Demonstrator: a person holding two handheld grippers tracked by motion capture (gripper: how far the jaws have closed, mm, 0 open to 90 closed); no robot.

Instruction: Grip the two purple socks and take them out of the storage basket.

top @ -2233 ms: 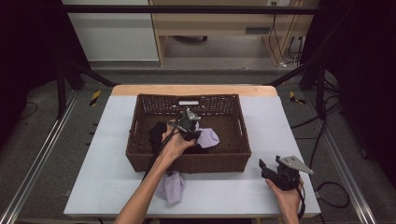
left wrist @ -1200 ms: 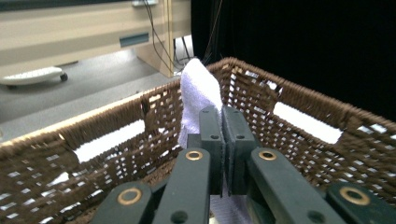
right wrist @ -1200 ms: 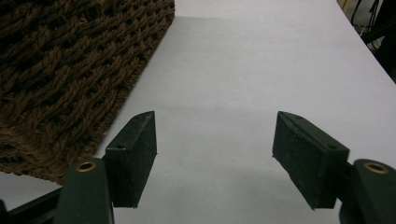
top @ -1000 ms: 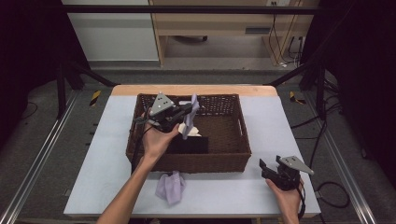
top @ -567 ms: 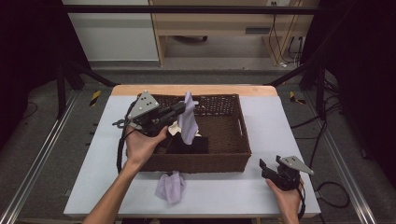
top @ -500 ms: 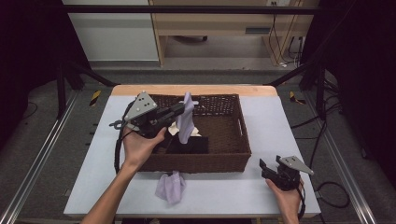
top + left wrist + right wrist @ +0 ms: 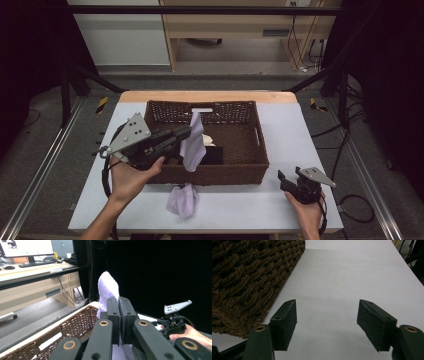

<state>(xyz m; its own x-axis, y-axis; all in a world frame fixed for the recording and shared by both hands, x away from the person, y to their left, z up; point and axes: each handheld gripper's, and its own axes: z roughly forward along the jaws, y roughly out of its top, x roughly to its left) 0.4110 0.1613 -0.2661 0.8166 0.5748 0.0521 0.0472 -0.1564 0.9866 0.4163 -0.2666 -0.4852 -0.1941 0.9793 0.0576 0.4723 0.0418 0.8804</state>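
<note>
Two seconds earlier the left gripper [image 7: 189, 131] had been low inside the wicker basket [image 7: 260, 135]. It had since risen and swung towards the basket's left wall, jaws clenched on a pale lilac sock [image 7: 192, 147]. The sock hung above the basket's left part, its long axis upright: a short end poked above the jaws, the longer end pointed down. A second sock [image 7: 182, 200] lay unmoved on the table [image 7: 235, 205] before the basket. The right gripper [image 7: 290, 175] stayed put at the near right, jaws released, just narrowing, nothing between them.
</note>
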